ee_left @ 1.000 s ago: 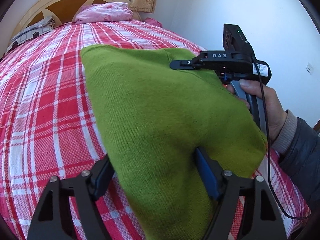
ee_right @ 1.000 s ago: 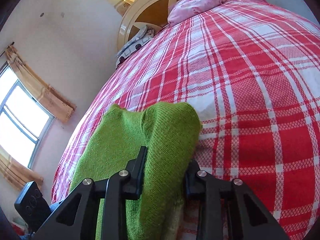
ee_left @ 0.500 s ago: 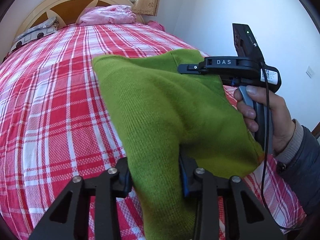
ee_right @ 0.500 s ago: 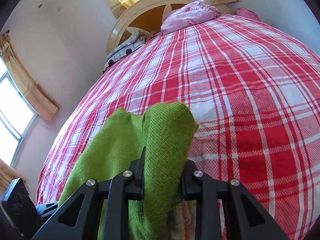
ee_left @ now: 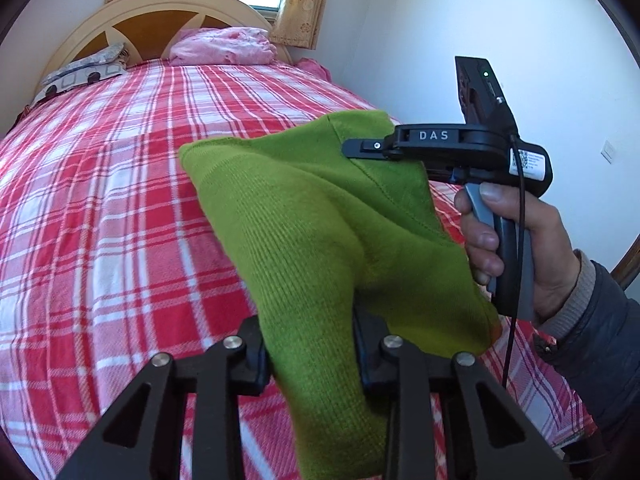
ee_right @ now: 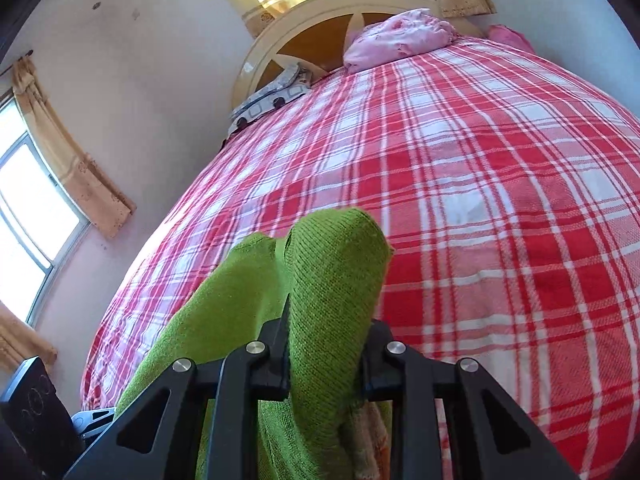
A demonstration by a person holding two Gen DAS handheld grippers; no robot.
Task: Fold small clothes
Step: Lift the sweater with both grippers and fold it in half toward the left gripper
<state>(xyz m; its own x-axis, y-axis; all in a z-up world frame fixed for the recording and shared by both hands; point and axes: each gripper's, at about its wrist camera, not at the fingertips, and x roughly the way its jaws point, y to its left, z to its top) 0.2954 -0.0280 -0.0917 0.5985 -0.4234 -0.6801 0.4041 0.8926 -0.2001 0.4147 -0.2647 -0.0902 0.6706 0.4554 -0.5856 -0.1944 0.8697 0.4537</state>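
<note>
A small green knitted garment (ee_left: 320, 232) hangs between both grippers above the red plaid bed (ee_left: 100, 208). My left gripper (ee_left: 310, 354) is shut on its near edge at the bottom of the left wrist view. My right gripper (ee_left: 360, 148), held by a hand, is shut on the far corner at the right of that view. In the right wrist view the right gripper (ee_right: 326, 354) clamps a fold of the green garment (ee_right: 332, 272), which bulges past the fingertips and hides them. The rest trails down and left.
A pink pillow (ee_left: 224, 46) and a grey patterned pillow (ee_left: 80, 74) lie at the wooden headboard (ee_left: 160, 12). A white wall (ee_left: 520, 40) runs along the bed's right side. Curtained windows (ee_right: 36, 208) are on the left wall and behind the headboard.
Both grippers have lifted and tilted up, raising the garment off the bed. The left gripper's jaws have closed in on the cloth. The right gripper has kept its hold.
</note>
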